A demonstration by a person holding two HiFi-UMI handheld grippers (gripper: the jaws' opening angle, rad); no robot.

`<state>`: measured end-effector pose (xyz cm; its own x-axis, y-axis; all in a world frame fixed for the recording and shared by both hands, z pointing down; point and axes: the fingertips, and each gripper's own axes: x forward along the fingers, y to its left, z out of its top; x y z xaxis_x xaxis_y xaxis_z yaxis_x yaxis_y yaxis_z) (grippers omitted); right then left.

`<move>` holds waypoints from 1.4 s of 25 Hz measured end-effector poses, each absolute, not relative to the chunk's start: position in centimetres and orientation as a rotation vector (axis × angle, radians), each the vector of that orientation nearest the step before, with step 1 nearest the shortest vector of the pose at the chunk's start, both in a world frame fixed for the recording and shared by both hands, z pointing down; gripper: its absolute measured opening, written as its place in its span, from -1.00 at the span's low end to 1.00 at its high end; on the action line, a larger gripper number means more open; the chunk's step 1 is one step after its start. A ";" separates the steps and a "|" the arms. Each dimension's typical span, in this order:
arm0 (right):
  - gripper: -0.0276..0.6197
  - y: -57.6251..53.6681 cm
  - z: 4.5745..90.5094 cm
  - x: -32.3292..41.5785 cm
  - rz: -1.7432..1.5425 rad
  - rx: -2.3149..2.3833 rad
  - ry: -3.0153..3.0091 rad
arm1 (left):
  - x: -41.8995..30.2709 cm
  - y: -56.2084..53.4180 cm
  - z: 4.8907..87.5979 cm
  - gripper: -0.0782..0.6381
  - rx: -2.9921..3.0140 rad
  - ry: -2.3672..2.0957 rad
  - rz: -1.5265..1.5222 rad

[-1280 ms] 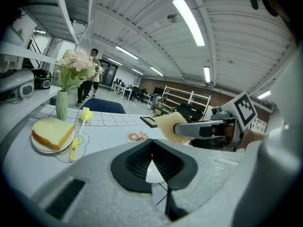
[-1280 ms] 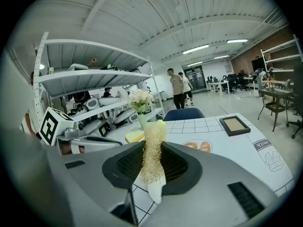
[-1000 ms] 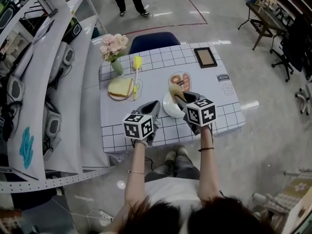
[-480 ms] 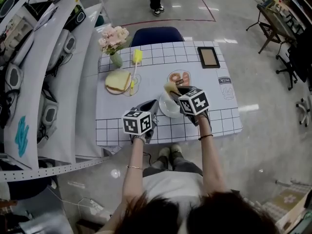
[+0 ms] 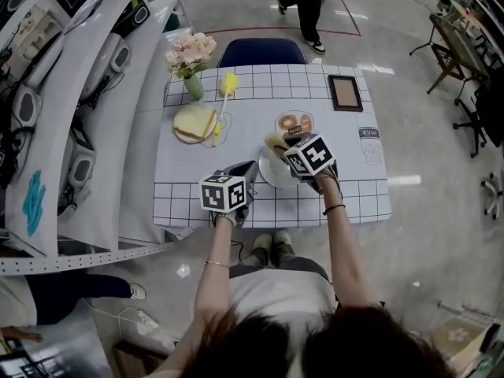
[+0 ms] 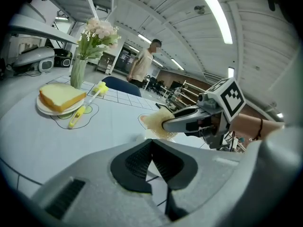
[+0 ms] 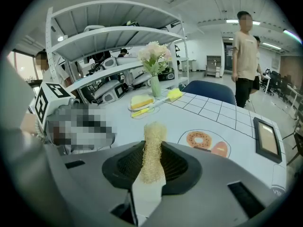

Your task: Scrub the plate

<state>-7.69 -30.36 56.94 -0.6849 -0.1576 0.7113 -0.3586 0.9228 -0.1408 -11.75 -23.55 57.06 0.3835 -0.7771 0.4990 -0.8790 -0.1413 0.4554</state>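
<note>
flower vase (image 5: pixel 191 63) | bread (image 5: pixel 194 121) | yellow brush (image 5: pixel 227 83) | picture frame (image 5: pixel 346 93) | blue chair (image 5: pixel 262 52)

The plate (image 5: pixel 272 176) sits near the front middle of the desk (image 5: pixel 189 199). The left gripper (image 5: pixel 250 168) is at the plate's left rim. The right gripper (image 5: pixel 278 145) is over its far edge, with a sponge (image 5: pixel 273 140) between its jaws. Behind and to the left lies bread (image 5: pixel 194 121), with a brush (image 5: pixel 224 93) just right of it and a vase of flowers (image 5: pixel 190 57) at the back left corner. A frame (image 5: pixel 345 92) lies at the back right. A chair (image 5: pixel 262 52) stands behind the desk and shelving (image 5: pixel 71 93) runs along its left.
</note>
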 end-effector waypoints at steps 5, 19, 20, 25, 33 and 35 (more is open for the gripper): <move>-0.63 -29.9 57.9 -8.2 0.308 0.295 -2.281 | -11.6 -23.1 58.0 -0.75 1.919 -1.410 0.194; -0.63 -28.9 60.4 -8.2 0.259 0.213 -2.169 | -12.0 -22.5 58.8 -0.75 1.891 -1.398 0.201; -0.63 -28.9 60.4 -8.2 0.257 0.213 -2.169 | -12.0 -22.5 58.8 -0.75 1.890 -1.399 0.201; -0.63 -29.4 60.4 -8.1 0.253 0.242 -2.168 | -11.8 -22.6 58.9 -0.75 1.900 -1.387 0.209; -0.63 -30.6 60.2 -7.2 0.237 0.294 -2.146 | -11.1 -23.1 58.8 -0.75 1.923 -1.364 0.226; -0.63 -30.8 60.2 -6.9 0.233 0.304 -2.140 | -10.9 -23.2 58.7 -0.75 1.929 -1.357 0.226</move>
